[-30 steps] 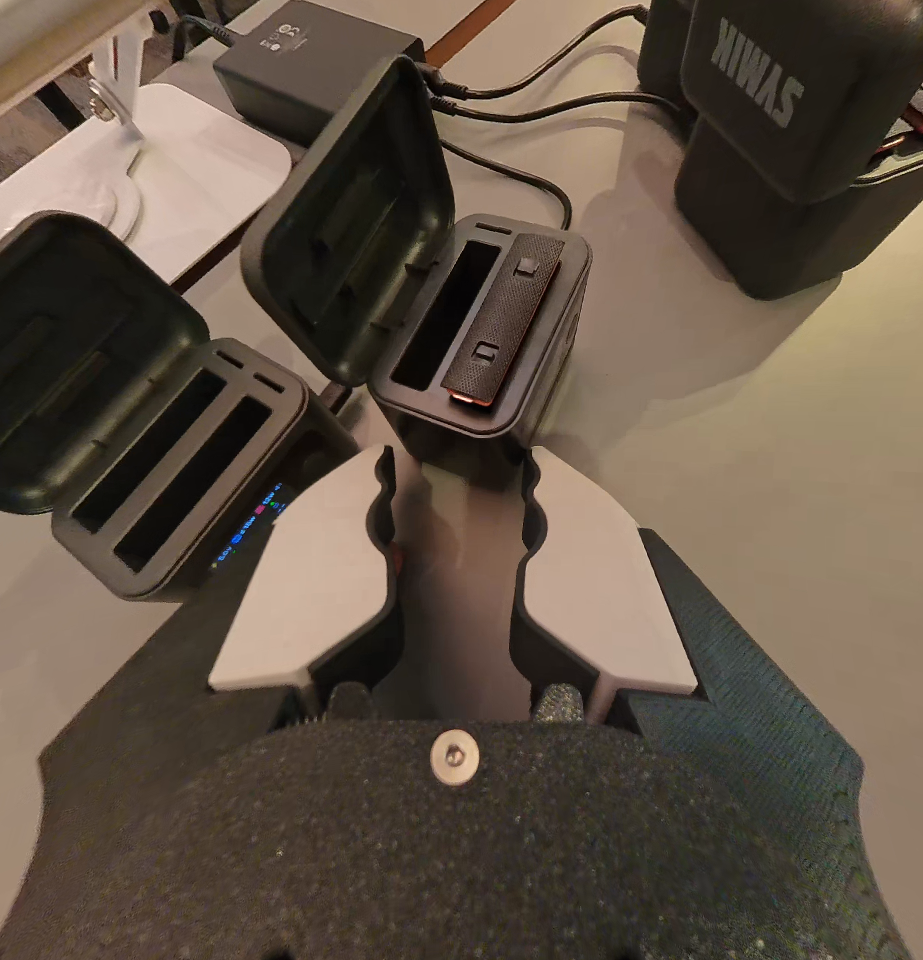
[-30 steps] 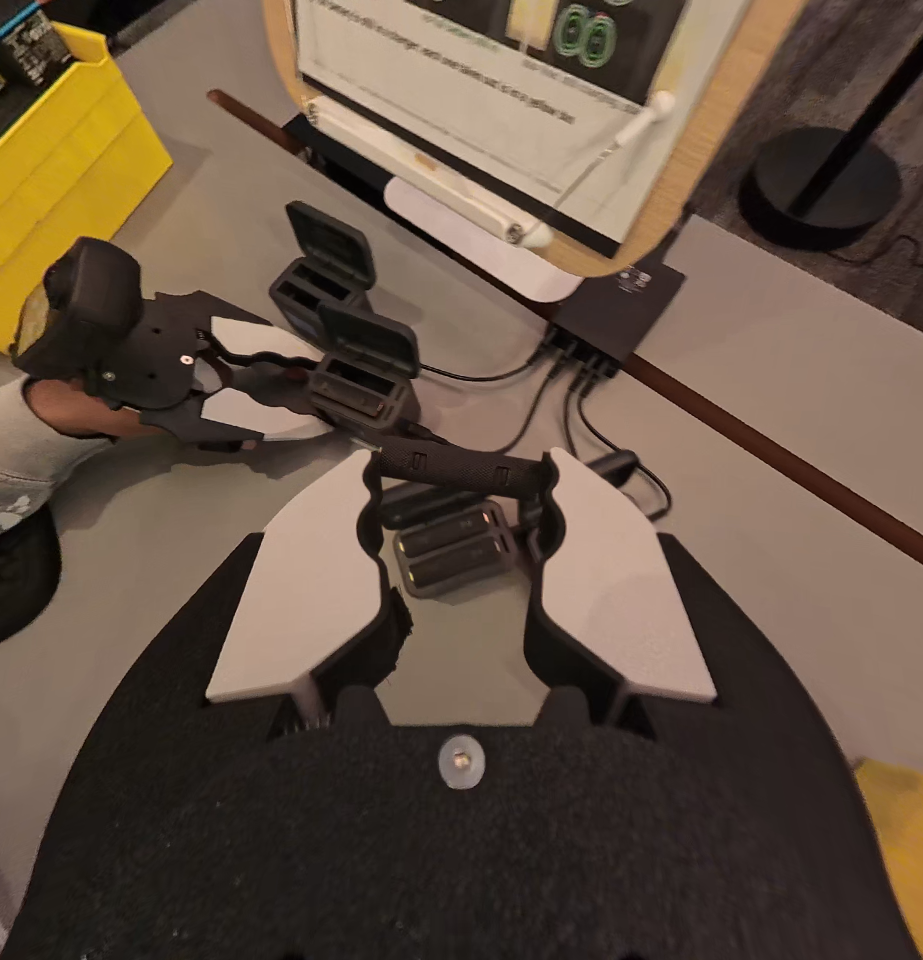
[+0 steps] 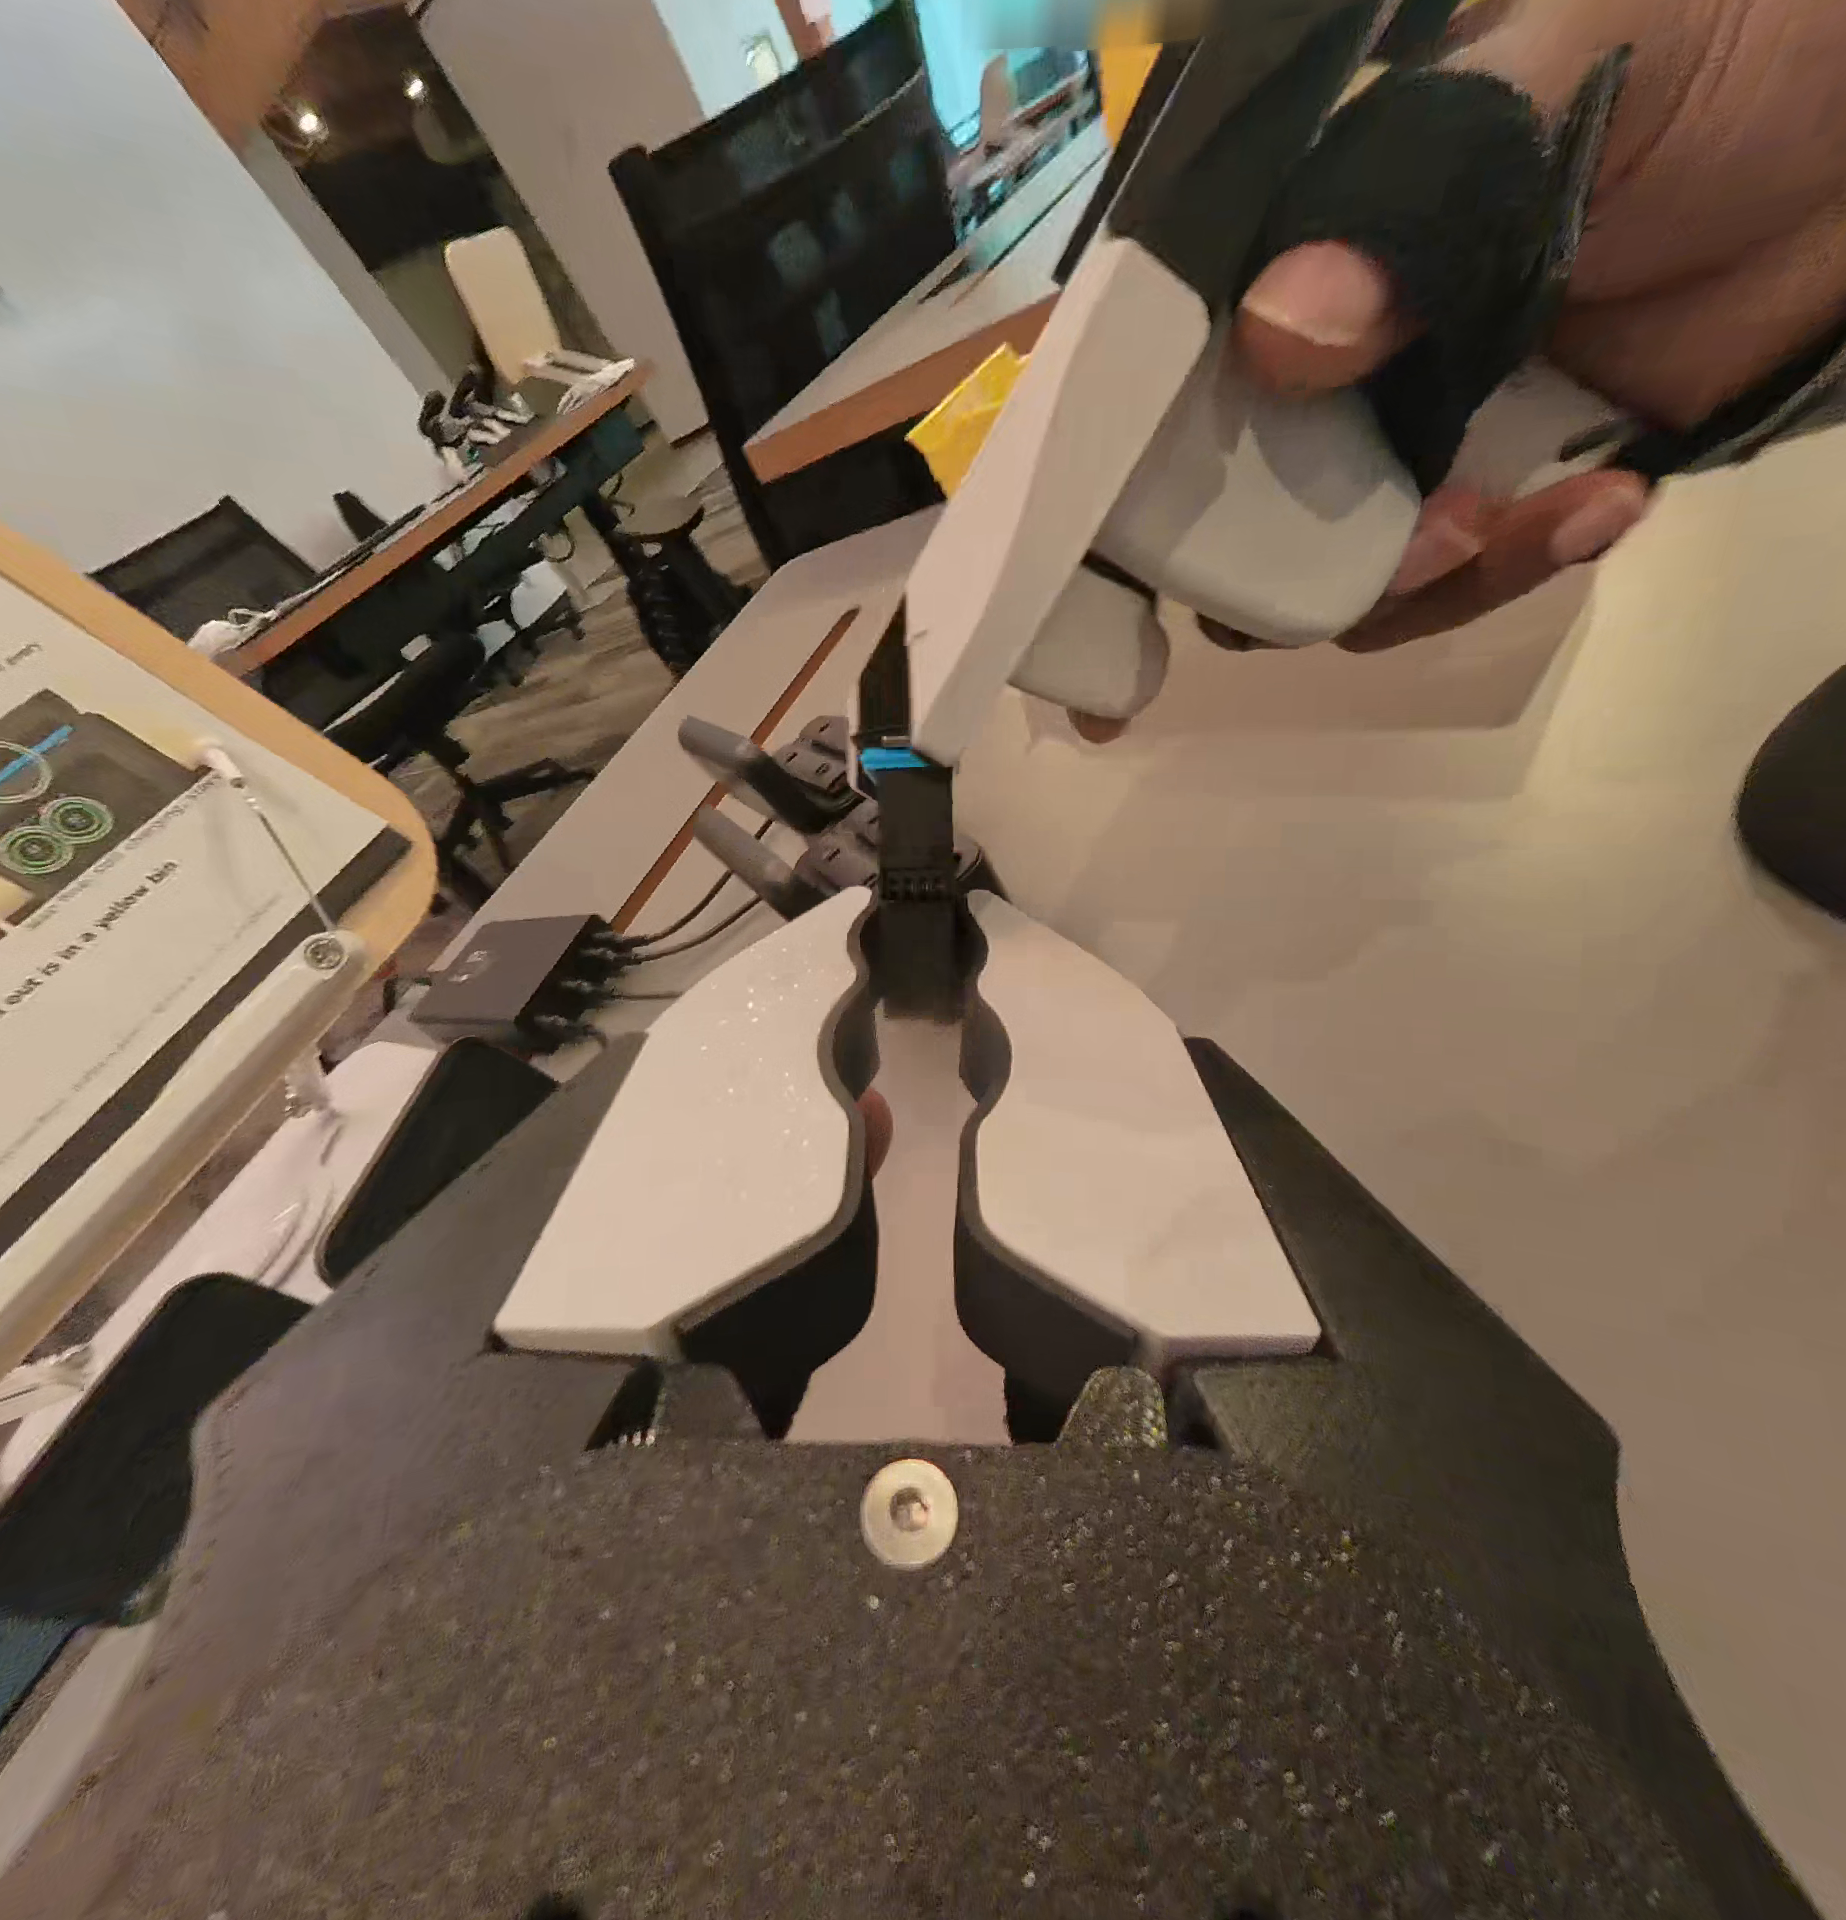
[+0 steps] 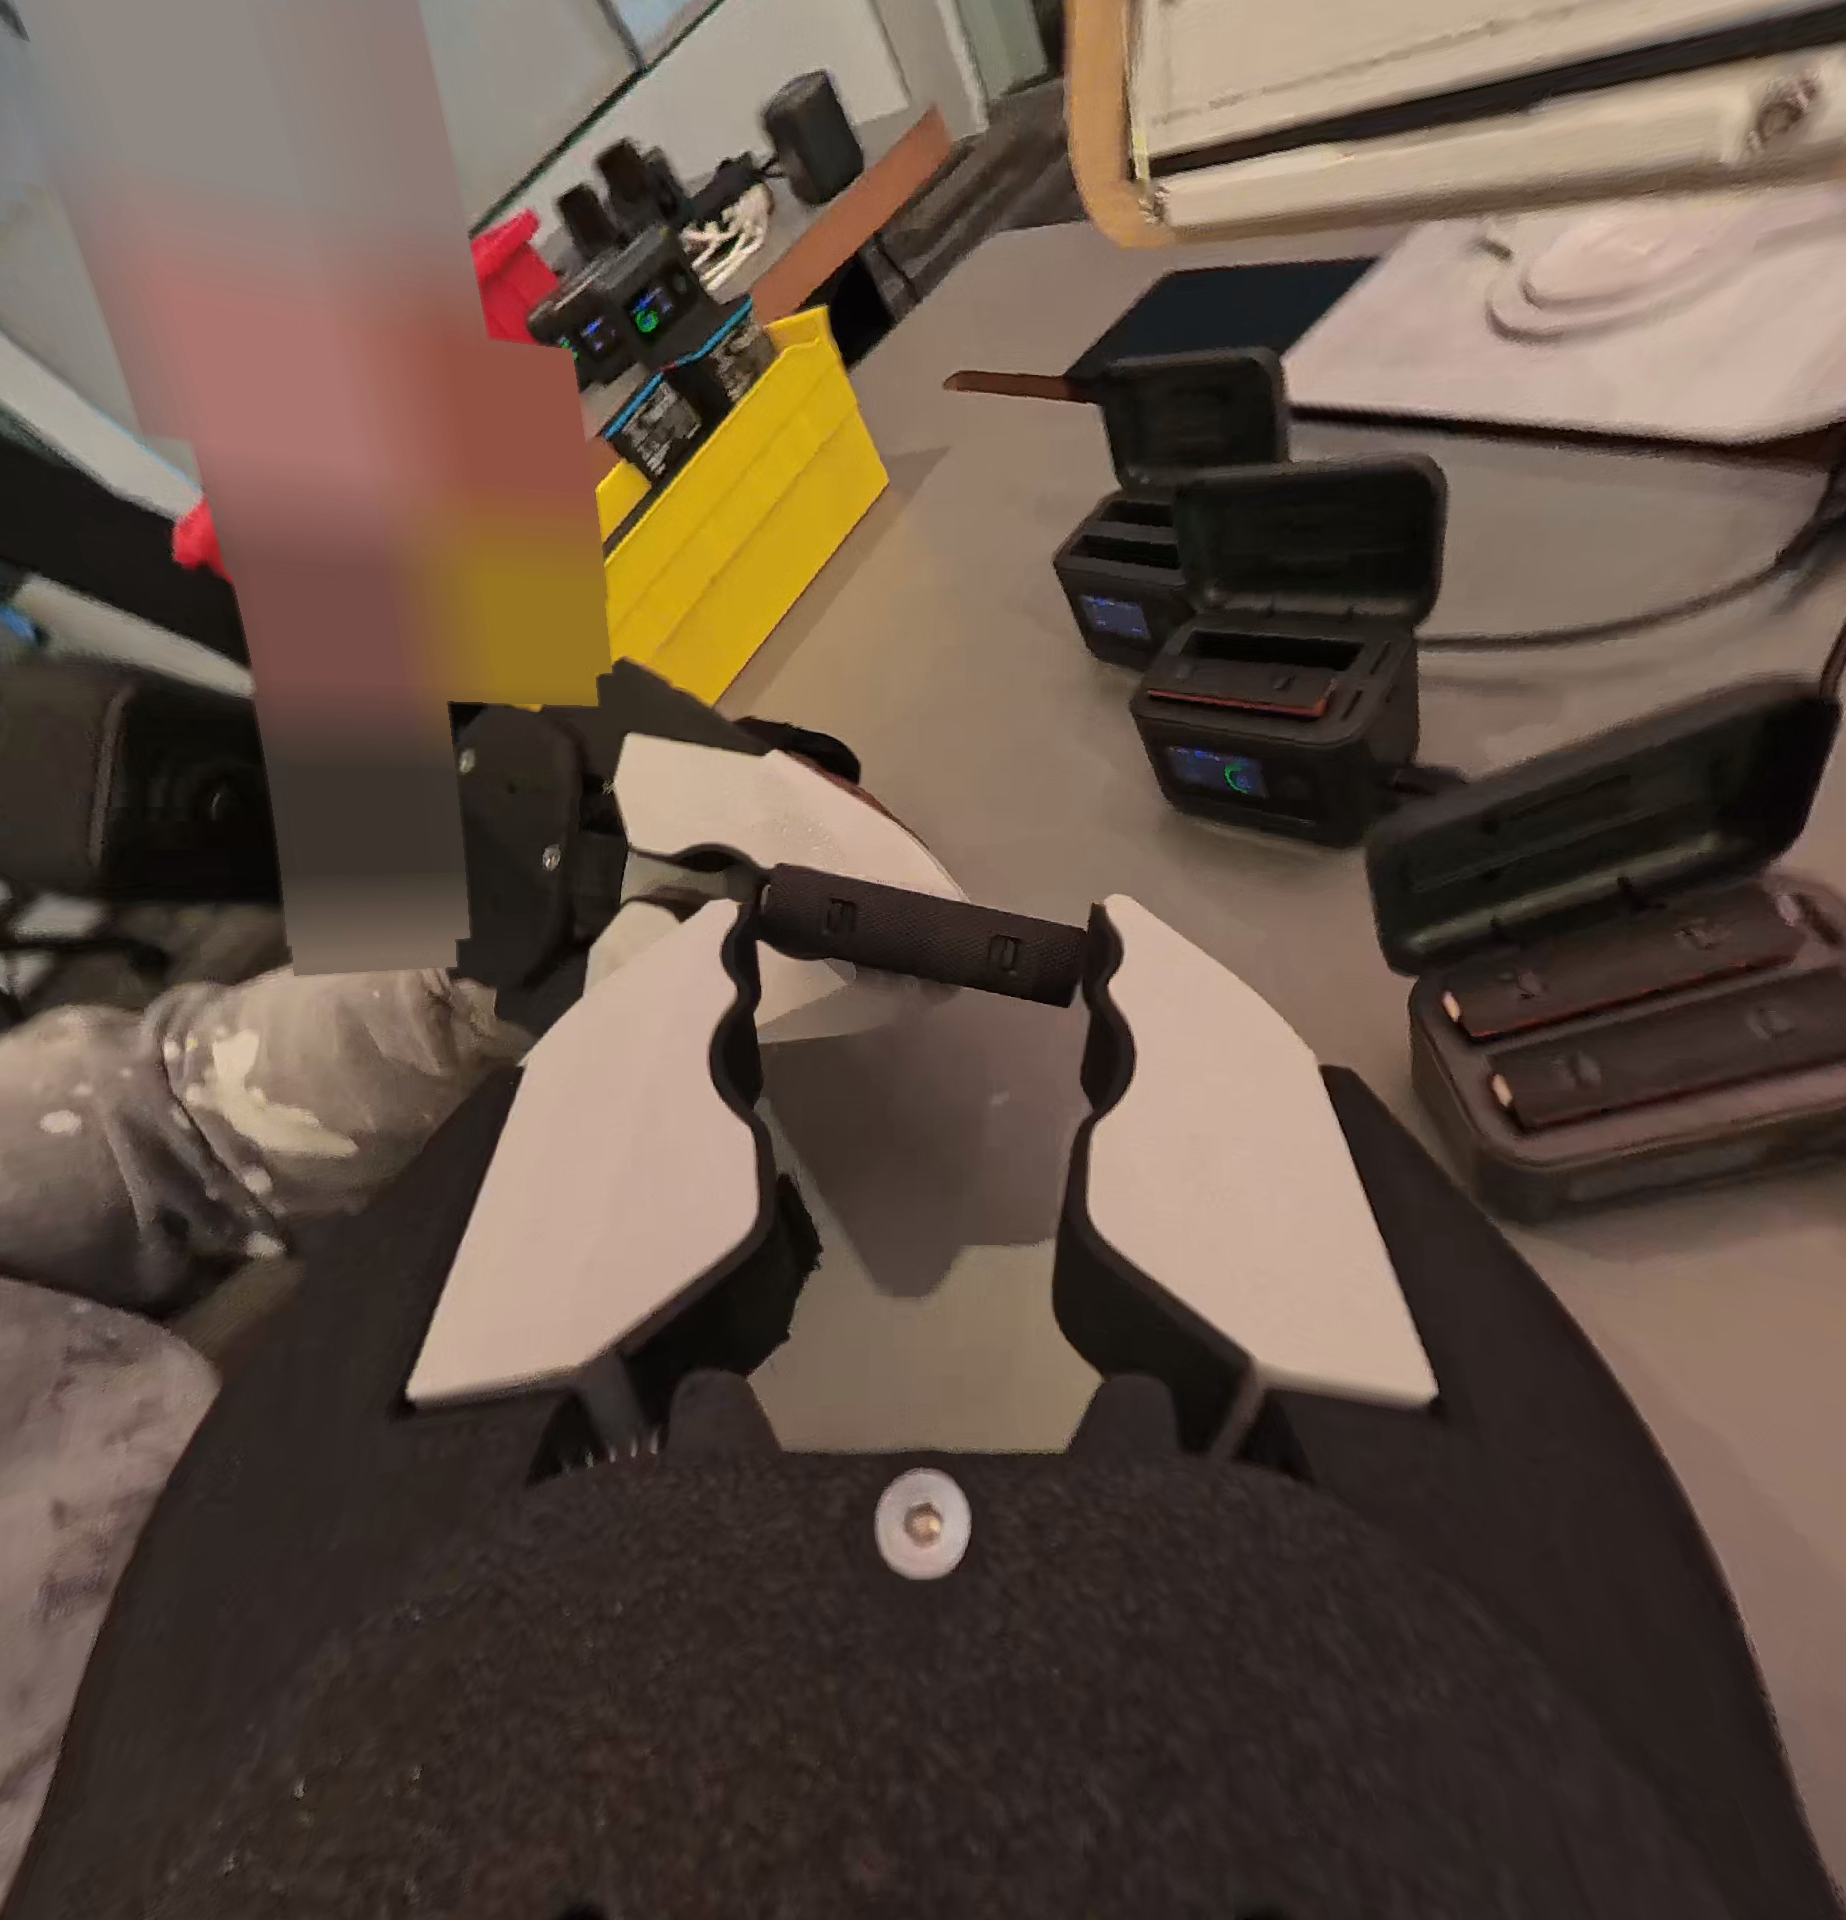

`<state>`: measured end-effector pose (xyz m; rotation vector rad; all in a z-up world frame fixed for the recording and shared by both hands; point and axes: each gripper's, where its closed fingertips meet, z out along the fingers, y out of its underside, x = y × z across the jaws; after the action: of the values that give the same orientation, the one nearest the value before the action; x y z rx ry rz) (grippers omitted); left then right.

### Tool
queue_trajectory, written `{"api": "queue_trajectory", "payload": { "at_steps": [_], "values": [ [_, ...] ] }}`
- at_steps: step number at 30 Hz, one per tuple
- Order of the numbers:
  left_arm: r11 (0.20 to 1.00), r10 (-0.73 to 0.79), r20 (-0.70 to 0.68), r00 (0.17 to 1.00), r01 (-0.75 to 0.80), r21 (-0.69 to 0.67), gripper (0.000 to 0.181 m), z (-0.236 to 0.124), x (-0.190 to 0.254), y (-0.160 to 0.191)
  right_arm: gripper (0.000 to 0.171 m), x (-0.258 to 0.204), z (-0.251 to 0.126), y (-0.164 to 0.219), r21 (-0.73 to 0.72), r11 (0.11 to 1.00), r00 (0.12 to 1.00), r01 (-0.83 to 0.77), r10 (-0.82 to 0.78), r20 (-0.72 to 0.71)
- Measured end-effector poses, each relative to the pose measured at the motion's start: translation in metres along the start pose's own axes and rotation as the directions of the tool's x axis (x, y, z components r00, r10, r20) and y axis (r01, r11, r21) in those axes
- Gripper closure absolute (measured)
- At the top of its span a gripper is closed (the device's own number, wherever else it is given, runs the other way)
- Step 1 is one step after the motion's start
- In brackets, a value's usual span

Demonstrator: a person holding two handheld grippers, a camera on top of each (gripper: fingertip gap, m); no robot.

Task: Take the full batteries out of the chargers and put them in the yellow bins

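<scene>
**Black battery gripped by both tools above grey table**

Black and textured, a slim battery [image 4: 924,948] spans the tips of the right gripper [image 4: 924,935], whose fingers clamp its two ends. The left gripper [image 3: 921,961] is closed narrowly on the same battery [image 3: 914,894], seen end-on. A yellow bin [image 4: 753,520] holding batteries sits beyond, well apart, while three open chargers [image 4: 1283,717] stand to the right.
</scene>
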<state>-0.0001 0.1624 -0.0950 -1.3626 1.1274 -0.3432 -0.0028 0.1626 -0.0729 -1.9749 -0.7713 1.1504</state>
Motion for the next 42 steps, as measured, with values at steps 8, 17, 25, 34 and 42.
{"api": "queue_trajectory", "payload": {
  "at_steps": [8, 17, 25, 34, 42],
  "values": [
    [0.984, -0.099, -0.265, 0.959, 0.134, 0.117, 0.17, -0.015, 0.025, -0.013, 0.113, -0.032, -0.025, 0.004, -0.176, 0.698, 0.719, 0.694, -0.669, 0.186],
    [0.964, -0.163, -0.318, 0.934, 0.219, 0.151, 0.169, -0.017, 0.028, -0.022, 0.157, -0.027, -0.017, 0.022, -0.343, 0.487, 0.581, 0.804, -0.765, 0.276],
    [0.969, -0.228, 0.05, 0.972, 0.231, -0.082, 0.153, -0.007, -0.038, 0.041, 0.157, 0.039, -0.115, -0.077, -0.541, 0.423, 0.522, 0.727, -0.852, 0.035],
    [0.914, -0.177, 0.169, 0.97, 0.226, -0.336, 0.156, -0.002, -0.049, 0.104, 0.157, 0.22, -0.27, -0.073, -0.875, 0.409, 0.538, 0.259, -0.814, -0.221],
    [0.87, -0.142, 0.238, 0.961, 0.235, -0.433, 0.158, 0.002, -0.059, 0.131, 0.157, 0.287, -0.276, 0.026, -0.926, 0.338, 0.667, 0.169, -0.731, -0.145]
  ]
}}
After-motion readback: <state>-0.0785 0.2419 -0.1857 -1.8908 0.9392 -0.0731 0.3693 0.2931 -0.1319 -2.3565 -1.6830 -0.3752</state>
